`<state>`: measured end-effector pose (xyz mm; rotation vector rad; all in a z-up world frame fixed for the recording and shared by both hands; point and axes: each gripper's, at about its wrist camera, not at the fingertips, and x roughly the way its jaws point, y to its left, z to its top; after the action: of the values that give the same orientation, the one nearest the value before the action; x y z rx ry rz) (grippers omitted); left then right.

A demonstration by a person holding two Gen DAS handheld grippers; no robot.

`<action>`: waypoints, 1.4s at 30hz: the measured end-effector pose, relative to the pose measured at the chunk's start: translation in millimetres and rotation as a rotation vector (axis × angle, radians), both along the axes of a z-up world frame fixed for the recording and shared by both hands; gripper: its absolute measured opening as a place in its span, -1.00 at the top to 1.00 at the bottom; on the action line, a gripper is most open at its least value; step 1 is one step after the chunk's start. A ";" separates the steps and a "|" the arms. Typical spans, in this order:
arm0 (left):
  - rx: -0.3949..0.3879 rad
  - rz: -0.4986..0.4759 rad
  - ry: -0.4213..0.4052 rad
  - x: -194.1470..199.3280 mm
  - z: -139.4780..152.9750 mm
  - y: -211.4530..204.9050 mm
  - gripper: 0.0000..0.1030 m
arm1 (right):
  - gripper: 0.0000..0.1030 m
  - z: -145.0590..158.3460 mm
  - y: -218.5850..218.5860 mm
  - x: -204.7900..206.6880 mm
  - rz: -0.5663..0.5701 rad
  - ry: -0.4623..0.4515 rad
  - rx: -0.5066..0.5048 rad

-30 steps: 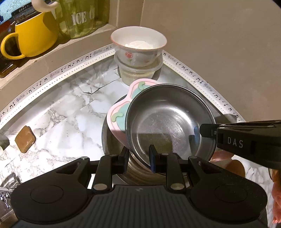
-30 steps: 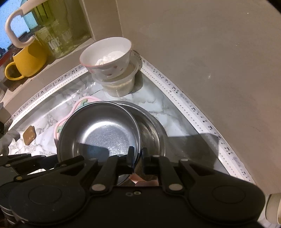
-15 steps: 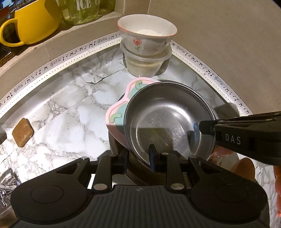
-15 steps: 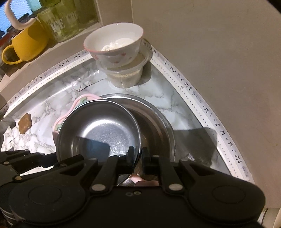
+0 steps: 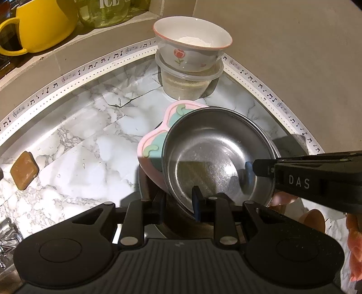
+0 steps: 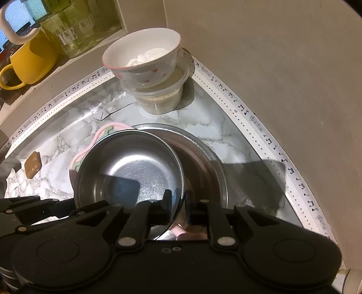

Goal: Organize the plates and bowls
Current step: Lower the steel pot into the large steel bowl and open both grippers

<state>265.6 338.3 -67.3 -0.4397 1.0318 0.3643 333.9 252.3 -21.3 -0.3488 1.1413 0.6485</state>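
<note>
Both grippers hold one small steel bowl by its rim. My left gripper is shut on its near rim together with a pink plate that sits under it. My right gripper is shut on the bowl's right rim; it enters the left wrist view from the right. Below lies a larger steel bowl on the marble counter. The pink plate peeks out at the small bowl's far left.
A white rose-patterned bowl sits on a clear plastic tub in the back corner. A yellow mug and a green glass jar stand on the ledge. A brown square lies at left. Walls close in behind and right.
Both grippers, with the small steel bowl and pink plate, have moved forward toward the corner; the white bowl and tub now appear closer.
</note>
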 end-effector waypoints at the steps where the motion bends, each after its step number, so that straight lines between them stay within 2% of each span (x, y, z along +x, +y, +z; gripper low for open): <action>1: -0.004 0.001 -0.002 -0.3 0.0 0.7 0.56 | 0.66 0.3 0.2 -0.8 0.002 -0.004 0.001; 6: 0.029 -0.008 -0.029 -2.5 7.6 -0.8 0.46 | 0.62 2.8 0.0 -2.1 0.003 -0.017 0.007; 25: 0.053 -0.004 -0.035 -10.3 18.1 -1.5 0.44 | 0.54 16.3 -18.0 -6.6 -0.004 -0.034 0.030; 26: 0.055 -0.001 -0.037 -11.4 19.1 -1.3 0.40 | 0.53 17.8 -19.5 -7.7 -0.003 -0.036 0.031; 28: 0.066 0.009 -0.033 -14.4 21.0 -0.9 0.17 | 0.51 20.8 -22.7 -9.9 0.001 -0.040 0.035; 29: 0.072 0.012 -0.034 -16.4 22.0 -0.9 -0.01 | 0.51 22.1 -24.0 -10.8 0.002 -0.040 0.037; 30: 0.080 0.013 -0.037 -18.0 22.8 -0.5 -0.05 | 0.51 23.8 -25.8 -12.0 0.003 -0.041 0.040; 36: 0.092 0.013 -0.052 -27.8 30.3 -0.4 -0.05 | 0.47 34.7 -36.4 -21.0 0.009 -0.044 0.062; 42: 0.097 -0.033 -0.082 -40.4 47.6 -12.8 -0.05 | 0.38 49.4 -49.5 -35.7 0.024 -0.043 0.093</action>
<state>225.3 325.4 -19.7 -0.3477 0.9361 0.3624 298.2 202.8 28.1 -0.2967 1.0640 0.7097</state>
